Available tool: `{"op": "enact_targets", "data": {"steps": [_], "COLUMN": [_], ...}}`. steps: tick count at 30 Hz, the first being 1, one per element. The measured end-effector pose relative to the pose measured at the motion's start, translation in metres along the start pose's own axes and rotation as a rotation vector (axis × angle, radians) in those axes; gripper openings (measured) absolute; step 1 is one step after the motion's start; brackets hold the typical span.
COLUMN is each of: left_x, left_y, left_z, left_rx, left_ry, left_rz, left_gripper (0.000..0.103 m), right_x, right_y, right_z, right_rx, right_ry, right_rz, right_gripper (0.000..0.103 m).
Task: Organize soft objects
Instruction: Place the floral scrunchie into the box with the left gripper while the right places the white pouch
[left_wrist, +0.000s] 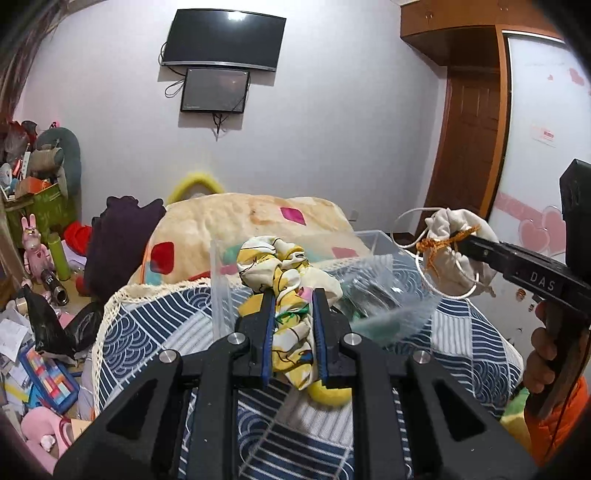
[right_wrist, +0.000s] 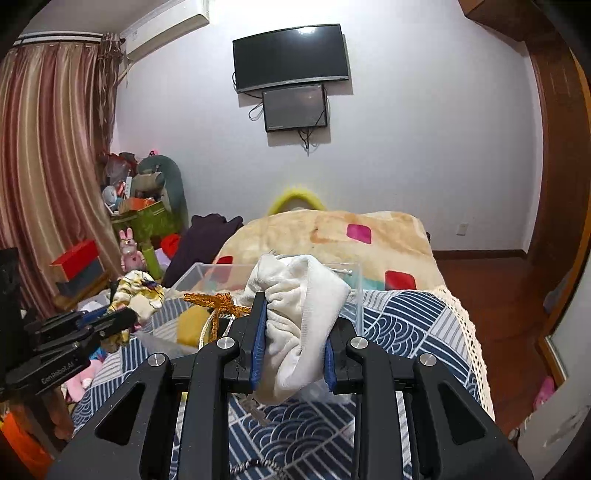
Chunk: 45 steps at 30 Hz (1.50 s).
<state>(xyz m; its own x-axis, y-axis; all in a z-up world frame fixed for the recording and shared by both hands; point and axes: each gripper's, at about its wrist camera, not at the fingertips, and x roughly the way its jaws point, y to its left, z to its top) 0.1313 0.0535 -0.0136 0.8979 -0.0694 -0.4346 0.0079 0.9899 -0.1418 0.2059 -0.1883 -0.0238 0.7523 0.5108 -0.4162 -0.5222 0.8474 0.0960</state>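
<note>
My left gripper (left_wrist: 293, 295) is shut on a yellow and white patterned cloth (left_wrist: 284, 273), held above the blue patterned bedspread (left_wrist: 155, 325). My right gripper (right_wrist: 295, 299) is shut on a white drawstring pouch (right_wrist: 295, 317) with an orange cord (right_wrist: 218, 301). In the left wrist view the pouch (left_wrist: 461, 251) hangs at the right, above a clear plastic box (left_wrist: 376, 280). In the right wrist view the left gripper (right_wrist: 125, 317) and its cloth (right_wrist: 138, 291) are at the left, beside the box (right_wrist: 207, 277).
A beige blanket (left_wrist: 258, 221) with coloured squares lies behind the box. A dark purple garment (left_wrist: 122, 240) sits to its left. Toys, boxes and papers (left_wrist: 40, 332) clutter the floor at the left. A yellow soft thing (left_wrist: 328, 395) lies on the bedspread under the left gripper.
</note>
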Motion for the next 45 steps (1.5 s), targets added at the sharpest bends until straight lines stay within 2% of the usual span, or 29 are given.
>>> {"op": "enact_targets", "data": {"steps": [10, 20, 24, 27, 33, 37, 39, 42, 45], "left_x": [0.041, 0.073, 0.076, 0.075, 0.064, 0.054, 0.05, 0.037, 0.018], "left_y": [0.022, 0.027, 0.027, 0.025, 0.015, 0.016, 0.018, 0.019, 0.015], "left_z": [0.0, -0.009, -0.01, -0.01, -0.014, -0.015, -0.015, -0.012, -0.009], "left_rx": [-0.064, -0.054, -0.052, -0.039, 0.01, -0.013, -0.035, -0.047, -0.04], "left_ry": [0.064, 0.131, 0.144, 0.149, 0.141, 0.14, 0.138, 0.113, 0.072], "left_rz": [0.02, 0.035, 0.044, 0.047, 0.062, 0.022, 0.01, 0.011, 0.006], "left_gripper": [0.018, 0.018, 0.023, 0.031, 0.048, 0.05, 0.05, 0.05, 0.05], "right_x": [0.048, 0.089, 0.095, 0.096, 0.084, 0.071, 0.062, 0.05, 0.037], "right_y": [0.029, 0.041, 0.045, 0.047, 0.046, 0.042, 0.04, 0.038, 0.035], "right_z": [0.007, -0.003, -0.012, -0.015, -0.013, -0.008, -0.006, -0.002, -0.002], "right_rx": [-0.038, -0.089, -0.124, -0.139, -0.145, -0.137, -0.133, -0.123, -0.108], "right_ry": [0.097, 0.213, 0.252, 0.271, 0.257, 0.223, 0.2, 0.169, 0.137], "right_rz": [0.078, 0.047, 0.034, 0.033, 0.026, 0.039, 0.044, 0.052, 0.057], "right_gripper": [0.023, 0.023, 0.023, 0.025, 0.031, 0.042, 0.044, 0.046, 0.053]}}
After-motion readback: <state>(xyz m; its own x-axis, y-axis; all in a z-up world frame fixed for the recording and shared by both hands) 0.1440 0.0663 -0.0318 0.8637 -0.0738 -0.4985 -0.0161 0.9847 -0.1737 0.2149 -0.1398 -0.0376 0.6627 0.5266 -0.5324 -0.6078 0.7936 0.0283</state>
